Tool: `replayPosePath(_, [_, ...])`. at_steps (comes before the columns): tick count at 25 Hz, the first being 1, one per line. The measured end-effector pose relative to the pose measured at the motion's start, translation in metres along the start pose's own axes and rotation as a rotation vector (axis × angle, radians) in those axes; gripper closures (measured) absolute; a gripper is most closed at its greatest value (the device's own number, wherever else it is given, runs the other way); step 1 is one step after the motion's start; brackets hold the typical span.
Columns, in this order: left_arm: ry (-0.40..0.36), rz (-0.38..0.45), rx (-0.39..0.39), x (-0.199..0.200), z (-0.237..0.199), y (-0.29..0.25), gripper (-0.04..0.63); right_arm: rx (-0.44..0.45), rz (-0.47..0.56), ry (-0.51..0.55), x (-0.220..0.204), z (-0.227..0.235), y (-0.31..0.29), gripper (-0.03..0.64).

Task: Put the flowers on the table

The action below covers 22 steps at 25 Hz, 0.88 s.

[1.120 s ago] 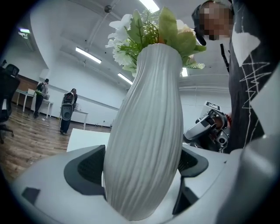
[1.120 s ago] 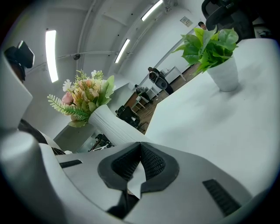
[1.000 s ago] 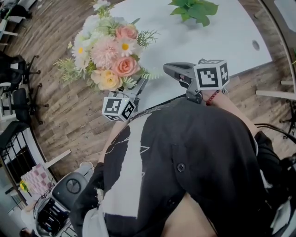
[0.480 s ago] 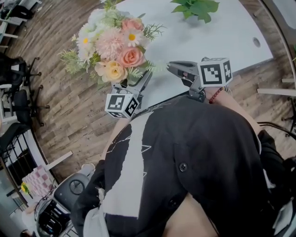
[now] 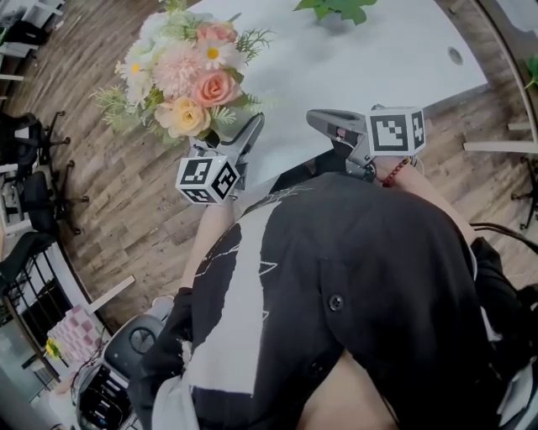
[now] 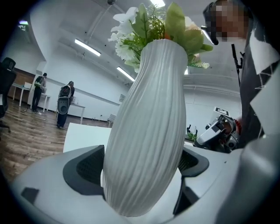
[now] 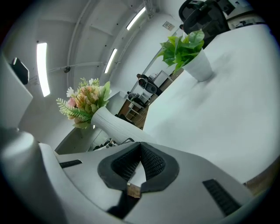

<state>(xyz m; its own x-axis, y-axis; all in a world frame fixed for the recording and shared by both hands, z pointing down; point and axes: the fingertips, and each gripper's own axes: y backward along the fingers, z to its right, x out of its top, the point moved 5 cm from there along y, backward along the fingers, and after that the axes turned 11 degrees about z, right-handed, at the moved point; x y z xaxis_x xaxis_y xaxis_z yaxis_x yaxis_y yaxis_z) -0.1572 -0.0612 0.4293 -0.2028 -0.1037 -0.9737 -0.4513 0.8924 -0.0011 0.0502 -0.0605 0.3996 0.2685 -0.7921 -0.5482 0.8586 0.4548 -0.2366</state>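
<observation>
A bouquet of pink, peach and white flowers point(image 5: 187, 71) stands in a white ribbed vase point(image 6: 146, 131). My left gripper point(image 5: 239, 143) is shut on the vase's belly, holding it in the air over the wooden floor beside the white table point(image 5: 378, 67). In the head view the blooms hide the vase. The left gripper view shows both pads pressed against the vase's sides. My right gripper point(image 5: 324, 122) hovers over the table's near edge, shut with nothing in it point(image 7: 139, 148). From there the vase point(image 7: 113, 122) and flowers point(image 7: 85, 103) show at the left.
A green plant point(image 7: 183, 48) in a white pot point(image 7: 199, 68) stands far out on the table, at the head view's top edge point(image 5: 336, 8). A cable hole point(image 5: 455, 56) is near the table's right corner. Office chairs point(image 5: 34, 180) stand at left; two people point(image 6: 65, 103) stand far off.
My left gripper has carried the vase and flowers a little up and to the left in the head view. The right gripper has hardly moved.
</observation>
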Motion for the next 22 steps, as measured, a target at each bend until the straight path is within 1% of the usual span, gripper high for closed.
replayPosePath(2, [0.0,-0.011,0.006,0.001,0.001,0.001,0.1,-0.013,0.024,-0.031,0.002,0.003,0.005,0.603])
replayPosePath(4, [-0.003,-0.016,0.005,0.003,0.003,0.003,0.1,-0.009,0.012,-0.037,0.0,0.004,0.004,0.603])
replayPosePath(8, [-0.009,-0.012,0.005,0.006,0.002,0.002,0.1,0.015,-0.034,0.005,-0.006,0.001,0.003,0.603])
replayPosePath(11, [-0.018,-0.003,0.025,0.016,0.002,0.005,0.1,0.007,-0.023,0.012,0.001,0.0,0.015,0.603])
replayPosePath(16, [-0.038,0.007,0.061,0.034,0.011,0.012,0.1,-0.012,0.03,-0.062,0.012,0.005,0.047,0.603])
replayPosePath(19, [-0.049,0.01,0.102,0.038,0.016,0.023,0.101,0.0,0.005,-0.087,0.009,0.006,0.058,0.603])
replayPosePath(22, [-0.034,0.031,0.189,0.037,0.021,0.045,0.101,-0.002,-0.011,-0.073,0.008,0.005,0.077,0.603])
